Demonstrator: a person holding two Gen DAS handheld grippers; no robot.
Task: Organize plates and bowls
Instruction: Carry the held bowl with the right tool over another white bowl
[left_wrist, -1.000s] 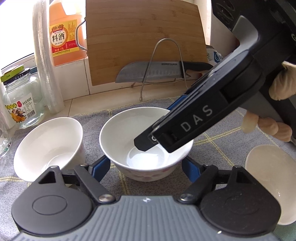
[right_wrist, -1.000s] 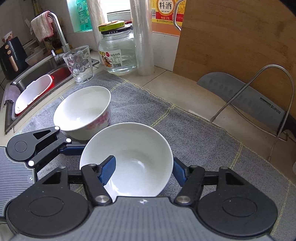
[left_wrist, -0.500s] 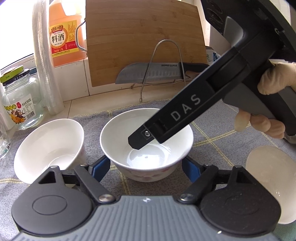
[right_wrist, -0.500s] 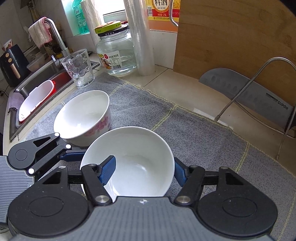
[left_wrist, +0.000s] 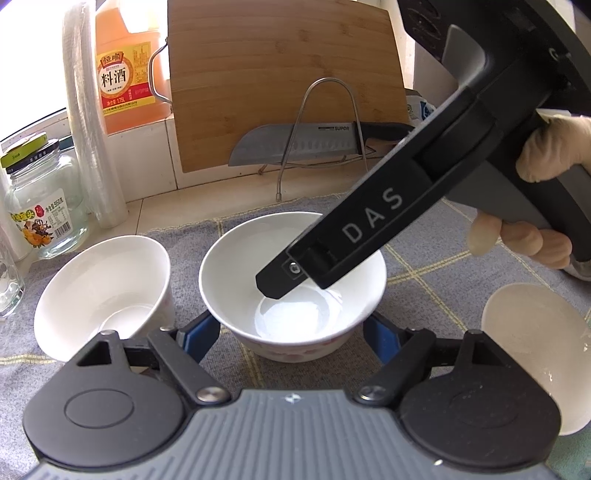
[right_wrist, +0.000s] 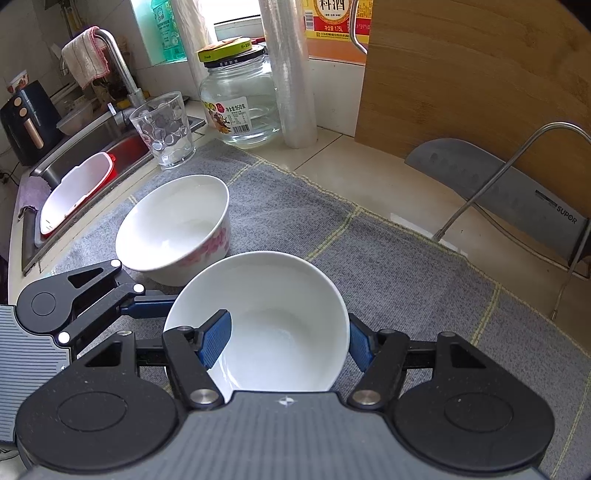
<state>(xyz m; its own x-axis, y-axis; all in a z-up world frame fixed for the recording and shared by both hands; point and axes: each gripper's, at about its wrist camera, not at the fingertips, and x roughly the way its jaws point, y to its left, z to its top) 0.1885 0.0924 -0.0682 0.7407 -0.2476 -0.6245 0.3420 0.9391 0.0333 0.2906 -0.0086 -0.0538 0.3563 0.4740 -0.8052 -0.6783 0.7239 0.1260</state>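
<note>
The grey checked mat (left_wrist: 424, 291) covered the counter, with the bamboo cutting board (left_wrist: 280, 74) leaning upright at 12 o'clock behind it.

The left gripper (left_wrist: 288, 332) was spread wide, its blue pads (left_wrist: 199, 332) flanking the base of the middle bowl (left_wrist: 236, 266) at 9 and 3 o'clock. Whether they touched the wall could not be told.

The right gripper (right_wrist: 288, 343) reached in from 2 o'clock of the left wrist view. It was also spread wide. In its own view one pad sat inside the bowl at 9 o'clock and the other outside the rim at 3 o'clock, clamping nothing.

That white bowl, with a pink pattern on its outside, stood upright on the mat. A second bowl (left_wrist: 103, 288) of the same kind stood just beside it at 9 o'clock, tilted slightly. A small white plate (left_wrist: 532, 332) lay on the mat at 3 o'clock, apart from both bowls.

The kitchen knife (left_wrist: 295, 144) rested on a wire stand against the board. A glass jar (left_wrist: 40, 206) stood at 10 o'clock.
</note>
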